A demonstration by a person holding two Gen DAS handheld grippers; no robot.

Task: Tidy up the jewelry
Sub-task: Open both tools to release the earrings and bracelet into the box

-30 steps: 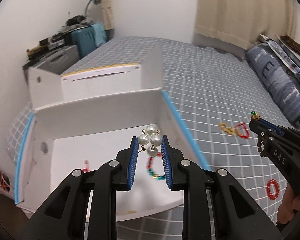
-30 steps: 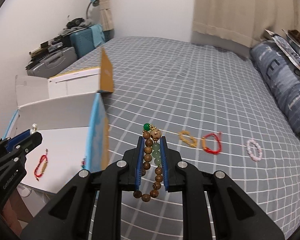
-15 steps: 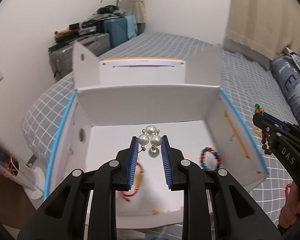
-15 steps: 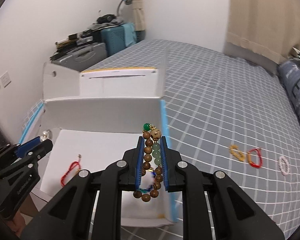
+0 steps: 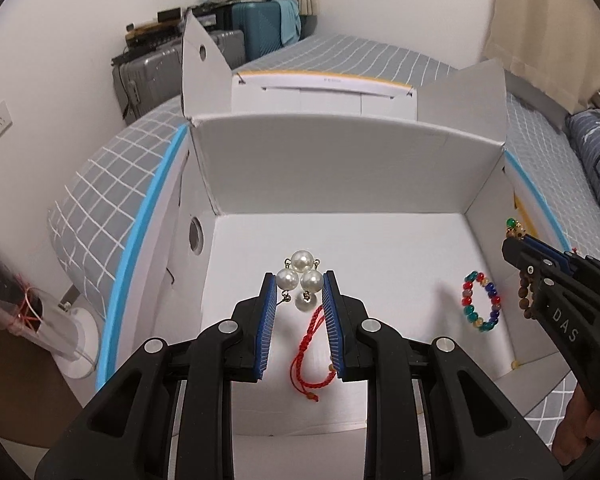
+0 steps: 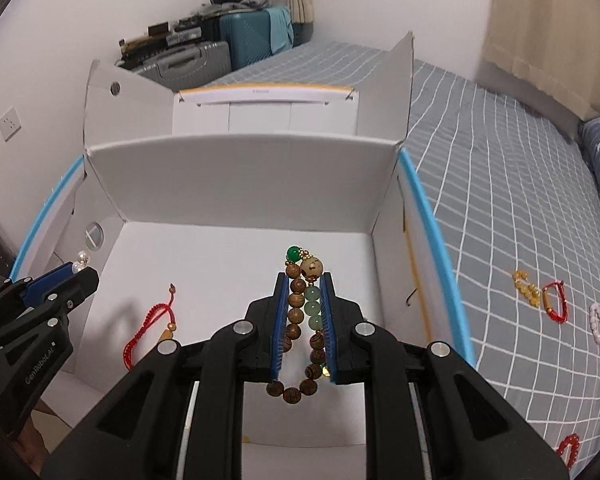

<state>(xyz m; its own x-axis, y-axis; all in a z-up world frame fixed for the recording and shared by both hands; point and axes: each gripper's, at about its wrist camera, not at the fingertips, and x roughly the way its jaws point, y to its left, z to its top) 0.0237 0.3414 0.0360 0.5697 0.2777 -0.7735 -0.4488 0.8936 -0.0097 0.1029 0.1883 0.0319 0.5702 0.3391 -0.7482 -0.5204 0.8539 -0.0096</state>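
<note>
While you hold both grippers over the open white box (image 5: 340, 168) on the bed (image 6: 500, 184), your left gripper (image 5: 299, 280) is clamped on a pearl cluster (image 5: 301, 276) and your right gripper (image 6: 305, 280) is clamped on a wooden bead bracelet (image 6: 298, 320) with green beads, its loop hanging below the pads. On the box floor lie a red cord bracelet (image 5: 310, 356), under your left gripper, and a multicolour bead bracelet (image 5: 480, 300) near the right wall. Outside the box, to its right on the bed, sit yellow beads (image 6: 525, 283), a red bracelet (image 6: 556, 300) and a pale bead ring (image 6: 598, 323).
</note>
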